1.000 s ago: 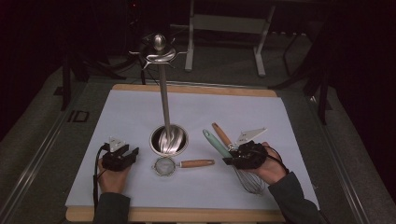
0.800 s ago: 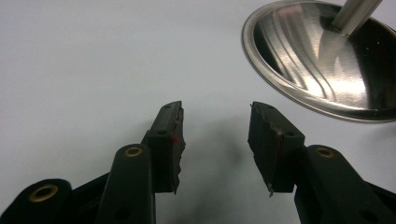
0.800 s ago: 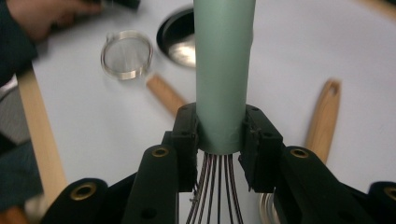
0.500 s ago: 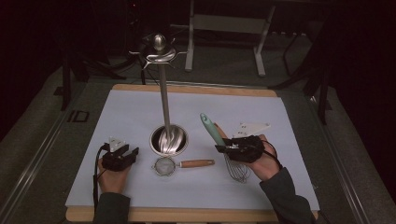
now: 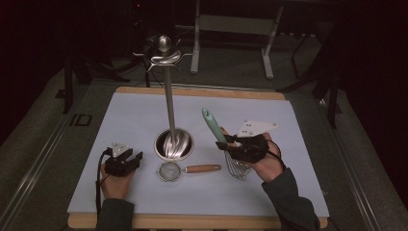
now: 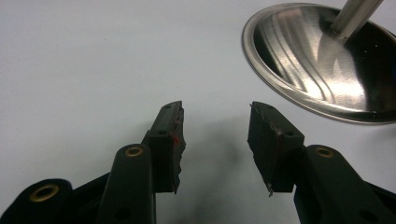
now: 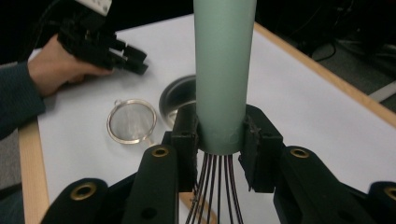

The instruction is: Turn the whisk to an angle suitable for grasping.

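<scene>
With the right gripper (image 7: pixel 219 149) clamped on the mint-green-handled wire whisk (image 7: pixel 224 70), keep it upright toward the tall steel hook stand (image 5: pixel 169 103) while the left gripper (image 6: pixel 215 140) rests with its jaws apart on nothing.

a wooden-edged table (image 5: pixel 192 222) carries a pale white sheet (image 5: pixel 144 120). on the sheet, near centre, stands a steel rack's round base (image 5: pixel 174 144); at its six o'clock lies a small wooden-handled strainer (image 5: pixel 185 170), just beside it.
</scene>
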The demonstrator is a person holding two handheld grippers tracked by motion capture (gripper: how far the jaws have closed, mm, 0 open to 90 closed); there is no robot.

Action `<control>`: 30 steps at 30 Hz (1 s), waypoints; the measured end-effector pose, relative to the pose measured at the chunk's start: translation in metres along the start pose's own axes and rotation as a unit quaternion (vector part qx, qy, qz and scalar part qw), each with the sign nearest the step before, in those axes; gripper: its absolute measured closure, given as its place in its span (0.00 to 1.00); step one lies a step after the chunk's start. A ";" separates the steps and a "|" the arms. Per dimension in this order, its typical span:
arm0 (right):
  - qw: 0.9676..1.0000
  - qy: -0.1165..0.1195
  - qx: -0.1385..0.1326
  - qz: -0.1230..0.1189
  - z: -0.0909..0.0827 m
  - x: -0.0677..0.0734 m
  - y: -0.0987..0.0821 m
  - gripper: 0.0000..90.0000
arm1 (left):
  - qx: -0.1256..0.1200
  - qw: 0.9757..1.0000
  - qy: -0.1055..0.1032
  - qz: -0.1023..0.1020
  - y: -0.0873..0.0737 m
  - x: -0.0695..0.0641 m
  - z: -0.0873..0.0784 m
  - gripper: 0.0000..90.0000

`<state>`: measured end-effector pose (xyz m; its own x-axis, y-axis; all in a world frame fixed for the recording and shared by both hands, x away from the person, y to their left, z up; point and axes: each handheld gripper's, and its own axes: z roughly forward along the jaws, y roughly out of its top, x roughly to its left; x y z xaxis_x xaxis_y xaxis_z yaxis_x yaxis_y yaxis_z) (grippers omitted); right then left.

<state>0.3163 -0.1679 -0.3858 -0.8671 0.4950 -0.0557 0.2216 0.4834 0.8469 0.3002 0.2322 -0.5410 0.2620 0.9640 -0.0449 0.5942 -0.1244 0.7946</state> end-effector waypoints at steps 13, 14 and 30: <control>0.999 -0.003 -0.044 0.002 -0.001 0.000 0.025 0.77 | -0.001 1.000 -0.001 -0.003 0.000 0.001 0.000 0.62; 0.999 -0.003 -0.048 -0.001 -0.001 0.000 0.028 0.77 | -0.001 1.000 -0.001 -0.003 0.000 0.001 0.000 0.62; 0.995 0.004 -0.102 -0.007 0.001 0.004 0.073 0.77 | -0.002 1.000 -0.001 -0.004 0.000 0.001 0.000 0.62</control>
<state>0.3290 -0.1303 -0.3249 -0.8734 0.4825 -0.0655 0.1139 0.3332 0.9359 0.3002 0.2333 -0.5410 0.2583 0.9646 -0.0524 0.5938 -0.1158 0.7962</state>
